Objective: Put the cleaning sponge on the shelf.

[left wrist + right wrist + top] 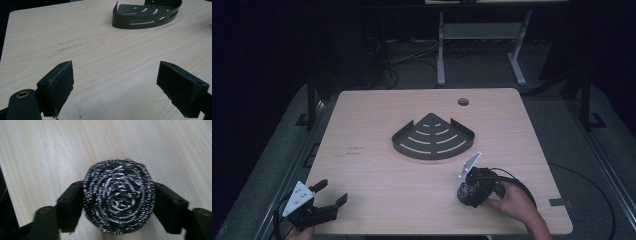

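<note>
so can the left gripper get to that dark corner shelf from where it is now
Probably yes. The left gripper is open and holds nothing, and only bare table lies between it and the corner shelf. The right gripper holds the steel scourer, off to the side.

A: What stays hidden here?

B: In the right gripper view the steel wool scourer [119,196] covers both inner pads, and the table [50,150] around it is blurred.

A: And the corner shelf caddy [147,13]?

B: The top edge of the left gripper view cuts its far side off.
</note>
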Tool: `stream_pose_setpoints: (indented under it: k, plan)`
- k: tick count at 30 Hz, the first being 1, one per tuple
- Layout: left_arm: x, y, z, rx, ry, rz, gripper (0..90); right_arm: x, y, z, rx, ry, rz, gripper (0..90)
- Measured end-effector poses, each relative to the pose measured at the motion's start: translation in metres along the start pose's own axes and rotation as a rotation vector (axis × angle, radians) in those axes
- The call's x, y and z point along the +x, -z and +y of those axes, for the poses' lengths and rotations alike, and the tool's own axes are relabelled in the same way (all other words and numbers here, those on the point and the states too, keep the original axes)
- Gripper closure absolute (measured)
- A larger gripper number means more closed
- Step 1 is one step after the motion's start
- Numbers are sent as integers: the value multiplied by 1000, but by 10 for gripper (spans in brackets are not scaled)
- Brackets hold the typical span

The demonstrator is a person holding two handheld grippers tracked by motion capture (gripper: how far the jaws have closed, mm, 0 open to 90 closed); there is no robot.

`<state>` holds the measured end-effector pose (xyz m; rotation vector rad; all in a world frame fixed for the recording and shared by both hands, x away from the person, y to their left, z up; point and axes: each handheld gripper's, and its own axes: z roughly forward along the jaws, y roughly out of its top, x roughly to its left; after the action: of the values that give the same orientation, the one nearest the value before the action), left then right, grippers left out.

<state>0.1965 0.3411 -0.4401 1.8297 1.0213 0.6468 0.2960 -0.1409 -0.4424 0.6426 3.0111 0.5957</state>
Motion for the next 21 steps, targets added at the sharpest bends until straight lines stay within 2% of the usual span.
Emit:
stream_pose_setpoints:
  k: [21]
  plan:
    - [0, 1, 1, -9, 2, -1, 133, 1, 6, 4, -5, 17, 14, 335]
